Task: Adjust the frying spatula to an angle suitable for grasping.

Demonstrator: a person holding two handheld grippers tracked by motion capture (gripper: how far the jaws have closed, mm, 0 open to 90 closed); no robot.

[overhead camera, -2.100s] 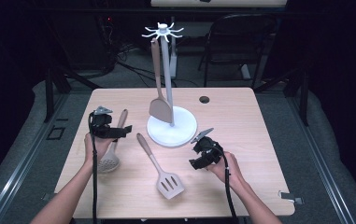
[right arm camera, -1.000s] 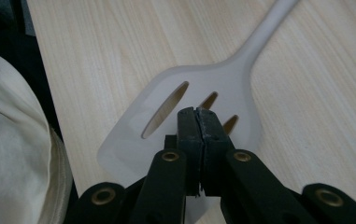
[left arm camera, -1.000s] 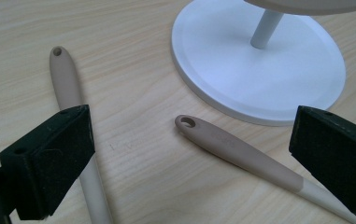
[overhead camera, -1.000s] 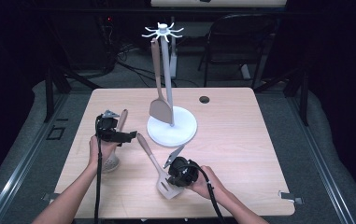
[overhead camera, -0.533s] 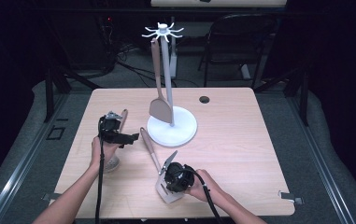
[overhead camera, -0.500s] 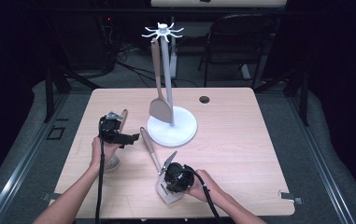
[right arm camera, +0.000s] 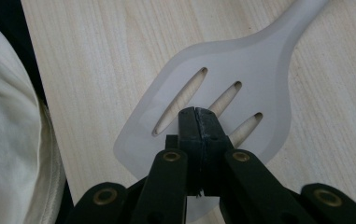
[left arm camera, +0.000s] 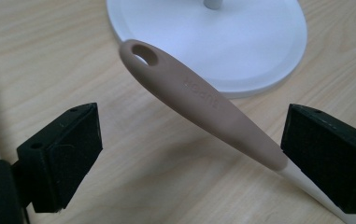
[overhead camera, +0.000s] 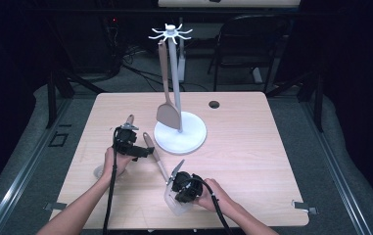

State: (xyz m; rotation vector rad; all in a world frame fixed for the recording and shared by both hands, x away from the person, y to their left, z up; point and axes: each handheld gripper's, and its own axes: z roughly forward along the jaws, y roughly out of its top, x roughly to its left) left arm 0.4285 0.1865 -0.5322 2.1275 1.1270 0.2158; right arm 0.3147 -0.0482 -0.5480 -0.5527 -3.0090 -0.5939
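A slotted spatula lies on the wooden table (overhead camera: 252,161), its pale head (right arm camera: 241,93) near the front edge and its tan handle (left arm camera: 199,98) tilted up toward the white stand base (left arm camera: 241,42). My right gripper (right arm camera: 198,114) is shut, and its closed tips press down on the head (overhead camera: 174,205). My left gripper (left arm camera: 192,140) is open; its jaws have just been closing a little, with the handle between the pads and close to the right pad (left arm camera: 325,154). In the high view the left gripper (overhead camera: 144,149) sits at the handle's end (overhead camera: 147,141) and the right gripper (overhead camera: 178,196) is over the head.
A tan spatula (overhead camera: 167,115) hangs from the tall white rack (overhead camera: 173,34), whose round base (overhead camera: 194,139) stands mid-table. Another utensil (overhead camera: 129,119) lies under my left hand. A cable hole (overhead camera: 214,104) is at the back. Pale cloth (right arm camera: 7,121) lies past the table's edge.
My right gripper moved left from beside the stand base onto the spatula's head. The handle end has risen. My left gripper shifted right and down to the handle.
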